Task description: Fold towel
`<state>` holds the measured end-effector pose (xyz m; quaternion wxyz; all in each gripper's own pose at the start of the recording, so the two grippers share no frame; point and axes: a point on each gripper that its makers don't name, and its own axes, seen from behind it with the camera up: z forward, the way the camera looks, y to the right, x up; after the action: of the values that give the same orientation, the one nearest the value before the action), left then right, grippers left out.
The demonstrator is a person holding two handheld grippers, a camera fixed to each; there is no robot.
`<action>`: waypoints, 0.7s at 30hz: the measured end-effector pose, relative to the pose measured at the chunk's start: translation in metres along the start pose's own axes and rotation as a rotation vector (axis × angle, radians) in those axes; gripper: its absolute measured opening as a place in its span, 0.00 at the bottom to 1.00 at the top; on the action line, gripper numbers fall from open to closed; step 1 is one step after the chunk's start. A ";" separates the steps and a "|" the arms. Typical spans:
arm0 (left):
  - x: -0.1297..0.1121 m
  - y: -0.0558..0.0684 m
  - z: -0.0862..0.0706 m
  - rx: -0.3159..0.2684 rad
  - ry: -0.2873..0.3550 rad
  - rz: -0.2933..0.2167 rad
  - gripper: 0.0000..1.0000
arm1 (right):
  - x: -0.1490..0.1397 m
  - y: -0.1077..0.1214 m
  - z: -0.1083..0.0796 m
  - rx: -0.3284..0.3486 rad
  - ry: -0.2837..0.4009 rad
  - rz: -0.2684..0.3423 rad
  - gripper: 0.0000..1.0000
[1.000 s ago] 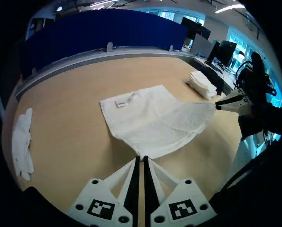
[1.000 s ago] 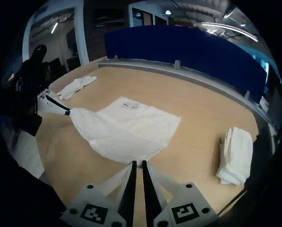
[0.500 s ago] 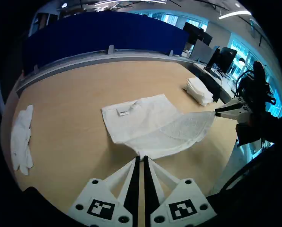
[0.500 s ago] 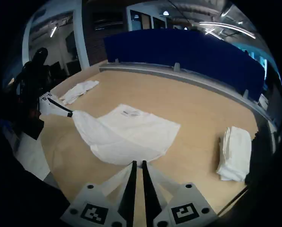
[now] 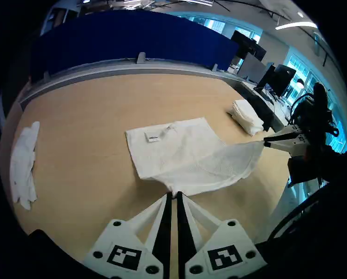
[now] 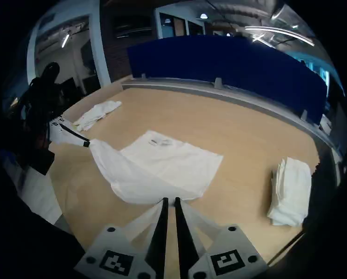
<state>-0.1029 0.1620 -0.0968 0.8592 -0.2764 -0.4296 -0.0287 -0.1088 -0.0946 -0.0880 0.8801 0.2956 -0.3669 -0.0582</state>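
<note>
A white towel (image 5: 192,149) lies spread on the wooden table, its near edge lifted off the surface. In the left gripper view my left gripper (image 5: 172,197) is shut on one near corner of the towel. The right gripper (image 5: 266,142) shows at the right, pinching the other near corner. In the right gripper view my right gripper (image 6: 167,202) is shut on its towel (image 6: 159,162) corner. The left gripper (image 6: 86,143) holds the opposite corner at the left. A small label (image 5: 151,137) sits near the towel's far edge.
A stack of folded white towels (image 5: 246,115) (image 6: 290,190) rests near the table's right end. A crumpled white cloth (image 5: 23,162) (image 6: 95,114) lies at the left end. A blue partition (image 5: 127,42) runs along the far edge. Monitors (image 5: 276,69) stand beyond.
Both grippers have kept their hold on the towel's near corners and risen slightly. The lifted near edge hangs a bit closer over the flat part.
</note>
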 end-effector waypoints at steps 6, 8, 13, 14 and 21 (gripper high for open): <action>0.008 -0.002 0.000 -0.005 -0.018 -0.051 0.07 | 0.010 0.009 0.003 0.002 -0.004 -0.006 0.11; 0.013 -0.004 0.002 -0.008 -0.022 -0.068 0.07 | 0.014 0.013 0.006 0.002 -0.004 -0.001 0.11; 0.029 -0.010 0.010 -0.009 -0.028 -0.104 0.07 | 0.026 0.027 0.014 -0.001 -0.003 0.012 0.11; 0.032 -0.011 0.012 -0.010 -0.029 -0.112 0.07 | 0.028 0.030 0.017 -0.002 -0.003 0.013 0.11; 0.054 -0.025 0.030 -0.016 -0.038 -0.146 0.07 | 0.042 0.053 0.039 -0.013 -0.006 0.020 0.10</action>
<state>-0.0979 0.1665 -0.0305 0.8443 -0.2516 -0.4646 -0.0894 -0.1111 -0.0837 -0.0108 0.8814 0.2862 -0.3721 -0.0529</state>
